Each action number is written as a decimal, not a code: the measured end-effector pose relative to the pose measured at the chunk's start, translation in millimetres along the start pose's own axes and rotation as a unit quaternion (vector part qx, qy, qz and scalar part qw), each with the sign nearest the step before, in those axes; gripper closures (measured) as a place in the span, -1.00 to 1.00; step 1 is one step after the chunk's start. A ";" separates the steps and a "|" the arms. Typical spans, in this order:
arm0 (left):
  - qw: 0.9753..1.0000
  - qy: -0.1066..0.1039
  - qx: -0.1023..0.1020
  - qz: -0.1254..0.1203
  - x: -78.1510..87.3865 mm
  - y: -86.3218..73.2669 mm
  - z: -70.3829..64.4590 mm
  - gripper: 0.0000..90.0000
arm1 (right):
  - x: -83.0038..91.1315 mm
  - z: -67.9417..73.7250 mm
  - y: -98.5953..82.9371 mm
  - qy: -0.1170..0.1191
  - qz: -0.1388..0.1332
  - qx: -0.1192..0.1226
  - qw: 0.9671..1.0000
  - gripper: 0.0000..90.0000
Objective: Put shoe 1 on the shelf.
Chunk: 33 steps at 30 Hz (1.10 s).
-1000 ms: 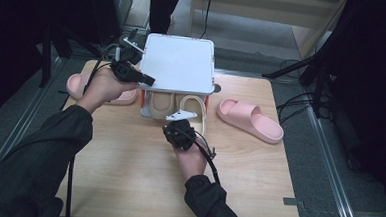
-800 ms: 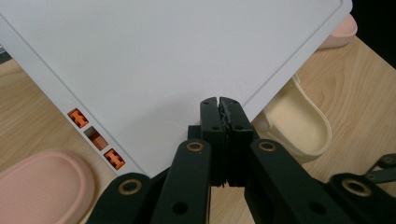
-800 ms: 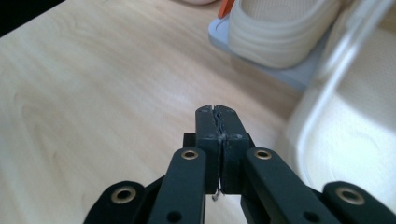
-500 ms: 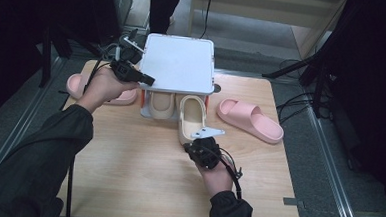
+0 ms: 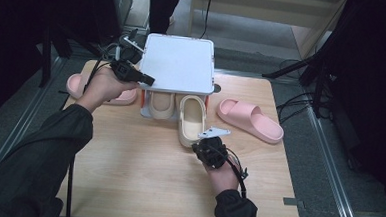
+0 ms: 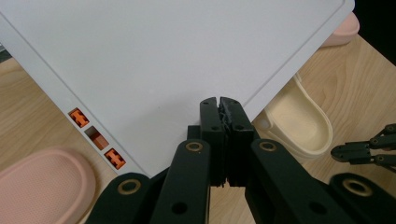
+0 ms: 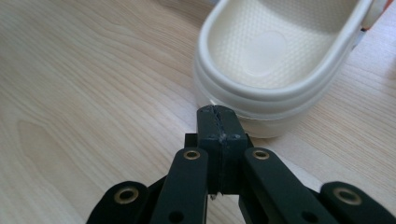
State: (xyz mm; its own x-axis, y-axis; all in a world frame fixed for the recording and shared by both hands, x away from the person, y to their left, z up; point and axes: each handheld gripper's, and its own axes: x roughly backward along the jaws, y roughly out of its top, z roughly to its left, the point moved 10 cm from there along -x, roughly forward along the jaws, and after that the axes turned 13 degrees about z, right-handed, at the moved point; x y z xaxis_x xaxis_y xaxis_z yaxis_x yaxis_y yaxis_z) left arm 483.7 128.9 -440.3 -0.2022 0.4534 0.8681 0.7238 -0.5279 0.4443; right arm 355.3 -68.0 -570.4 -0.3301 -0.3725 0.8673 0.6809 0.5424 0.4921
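Under the white rack (image 5: 178,62), both cream slippers' (image 5: 192,120) toes (strapped ends) hide.

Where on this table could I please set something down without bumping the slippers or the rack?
The widest bare wood lies along the near edge of the table, left of the right gripper. A smaller patch sits near the right corner, in front of the pink slipper. Around the white rack, the cream slipper and the left gripper, it is crowded.

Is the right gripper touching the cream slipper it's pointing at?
Cannot tell. In the right gripper view the shut right gripper tip sits right at the heel of the cream slipper, hiding any gap; the high view is too coarse to settle it.
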 end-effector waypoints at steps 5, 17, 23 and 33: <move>1.000 -0.001 0.001 0.002 0.0 -0.1 -0.1 0.97 | -4.4 -7.8 1.4 -0.002 0.001 -0.005 1.000 1.00; 1.000 -0.002 0.001 0.003 0.1 -0.1 0.2 0.97 | -18.0 -24.3 31.9 -0.012 -0.010 -0.026 1.000 1.00; 1.000 -0.004 0.001 0.001 0.0 -0.2 0.2 0.96 | -30.8 -33.5 57.7 -0.021 -0.019 -0.027 0.999 1.00; 1.000 -0.008 0.003 -0.005 0.4 -0.9 1.5 0.95 | -47.0 -43.5 83.9 -0.040 -0.028 -0.042 0.998 1.00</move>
State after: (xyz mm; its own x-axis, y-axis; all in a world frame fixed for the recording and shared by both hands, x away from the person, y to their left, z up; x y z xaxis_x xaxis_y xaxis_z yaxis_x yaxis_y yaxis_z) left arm 484.0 130.6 -440.7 -0.1997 0.4699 0.8598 0.7263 -0.5180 0.4518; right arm 456.4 -37.7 -573.0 -0.4182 -0.3378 0.8432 0.7114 0.4554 0.5352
